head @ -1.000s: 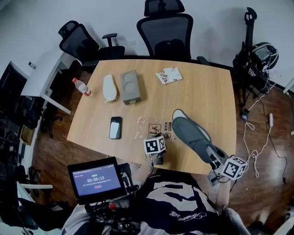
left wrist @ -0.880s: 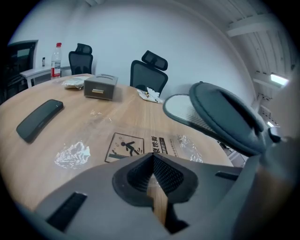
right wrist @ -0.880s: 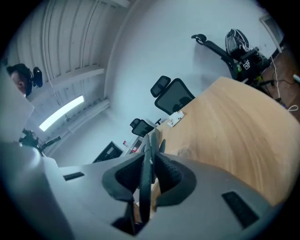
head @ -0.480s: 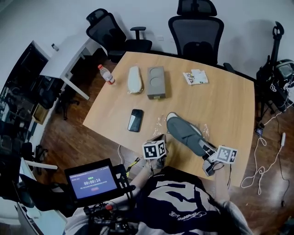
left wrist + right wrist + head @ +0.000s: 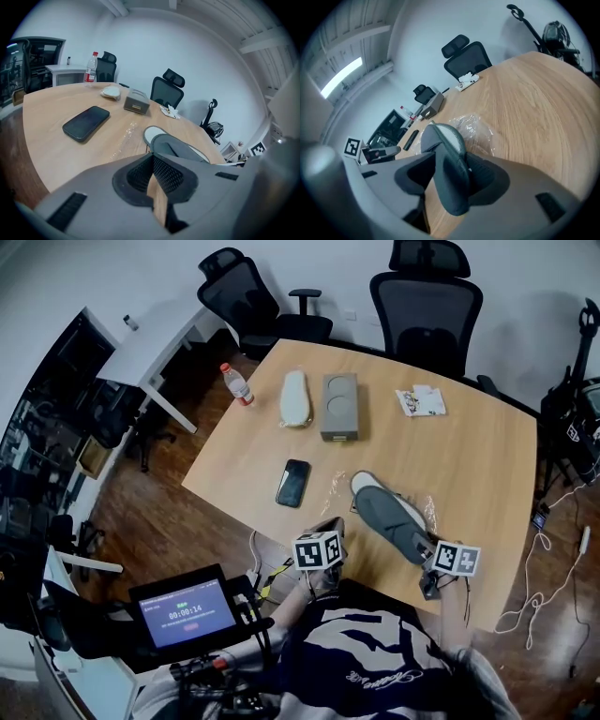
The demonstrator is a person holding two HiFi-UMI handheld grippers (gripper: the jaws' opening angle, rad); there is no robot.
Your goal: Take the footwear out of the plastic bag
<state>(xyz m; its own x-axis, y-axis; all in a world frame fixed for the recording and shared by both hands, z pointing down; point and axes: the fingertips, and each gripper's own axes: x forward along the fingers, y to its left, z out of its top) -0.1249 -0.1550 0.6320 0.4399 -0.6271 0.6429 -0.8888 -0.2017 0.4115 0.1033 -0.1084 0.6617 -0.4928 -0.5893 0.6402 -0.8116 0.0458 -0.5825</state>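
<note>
A grey slipper lies on the wooden table near its front edge, toe pointing away. Its heel sits between the jaws of my right gripper, which have just been opening; a gap shows beside one pad. The clear plastic bag lies crumpled on the table just past the slipper, empty, and more clear film lies left of the toe. My left gripper hovers at the table's front edge, left of the slipper, jaws shut with nothing in them.
A black phone lies left of the film. Further back are a white wrapped item, a grey box, a water bottle at the left edge and papers. Office chairs stand behind the table.
My right gripper came down with the slipper, which was raised and now rests on the table, and its jaws have widened. My left gripper drew back toward the table's front edge.
</note>
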